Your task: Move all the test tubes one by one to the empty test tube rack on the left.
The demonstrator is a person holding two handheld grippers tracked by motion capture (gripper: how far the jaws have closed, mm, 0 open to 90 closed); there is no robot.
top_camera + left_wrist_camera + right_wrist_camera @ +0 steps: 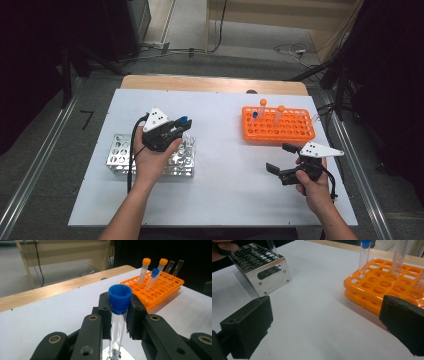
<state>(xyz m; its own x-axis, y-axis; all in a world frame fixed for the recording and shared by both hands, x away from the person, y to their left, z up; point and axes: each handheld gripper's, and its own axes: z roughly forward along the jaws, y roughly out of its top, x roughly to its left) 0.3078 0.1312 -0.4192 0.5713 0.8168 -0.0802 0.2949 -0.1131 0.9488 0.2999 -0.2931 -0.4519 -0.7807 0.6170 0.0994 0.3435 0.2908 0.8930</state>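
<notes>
Gripping a clear tube with a blue cap (120, 298), my left gripper (120, 315) has its jaws drawn in narrow, one pad on each side of the tube just under the cap. The tube stands upright between them, and its lower end reaches down to the top of the metal rack (120, 155) beneath; whether the tip has entered a hole I cannot tell, since that part is blurred at the frame's bottom edge. In the high view my left hand (152, 160) is raised over the right end of the metal rack, on the left half of the white table (220, 195), with the gripper pointing away from me and to the right. My right gripper (279, 157) holds nothing: its jaws stand wide apart, with only bare table surface between them. My right hand (315, 187) rests low near the table's right edge, the jaws pointing leftward, just in front of the orange rack (295, 132). The orange rack carries two orange-capped tubes (263, 106) and one smaller blue-capped tube (255, 116), all upright.
</notes>
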